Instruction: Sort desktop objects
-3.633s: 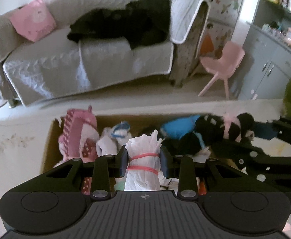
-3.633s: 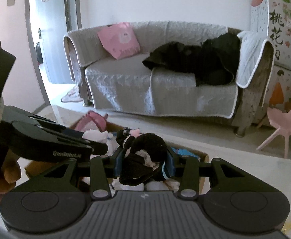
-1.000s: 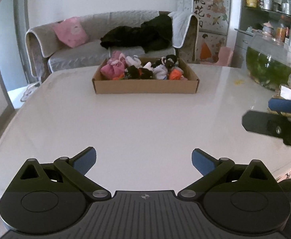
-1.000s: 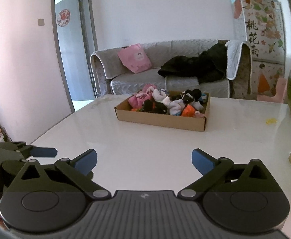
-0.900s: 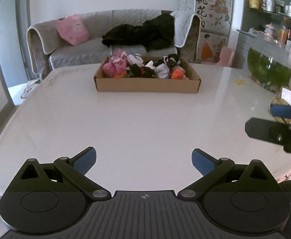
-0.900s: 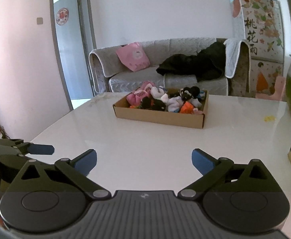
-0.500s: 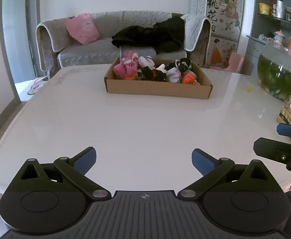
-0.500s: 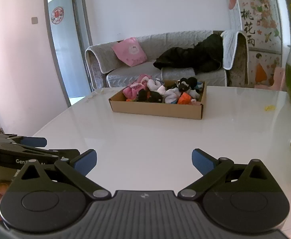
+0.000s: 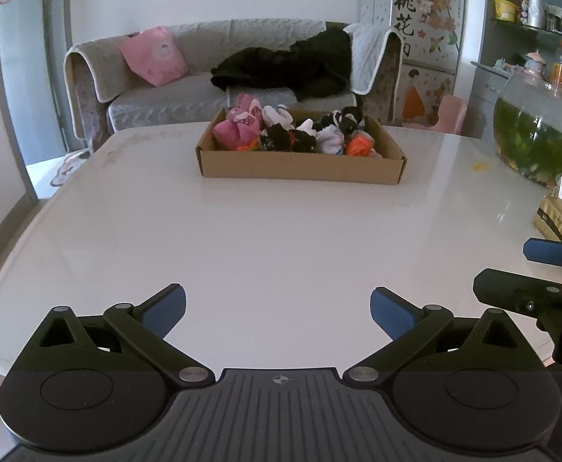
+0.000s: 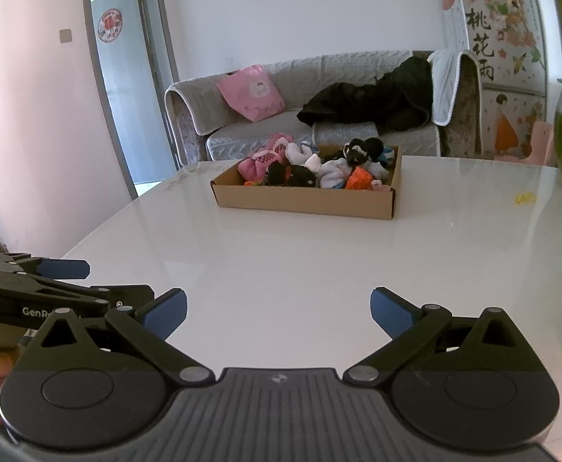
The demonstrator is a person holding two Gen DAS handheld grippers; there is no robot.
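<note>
Both tools empty and pulled back to the near edge of the white table (image 9: 265, 238). Left gripper (image 9: 277, 310): jaws spread wide, nothing between the blue pads. Right gripper (image 10: 277, 310): same, jaws apart, nothing held. 3.6 s ago each was clamped on an item directly over the box, the left on a white rolled bundle bound with red bands, the right on a black-and-white soft piece; over the last second both have been open and backing away. The cardboard box (image 9: 300, 169) sits at the far middle of the table, well apart from both tools, piled with rolled socks and small soft items: pink bundle (image 9: 238, 131) at its left end, black and white pieces mid-box, orange roll (image 9: 360, 145) toward its right. Table surface between tools and box is bare. Fishbowl (image 9: 531, 134) and a tissue box (image 9: 558, 215) stand at the right edge, outside the work area. Judgement: both drops are done, nothing loose remains to collect, so the sort looks finished or very nearly so.
</note>
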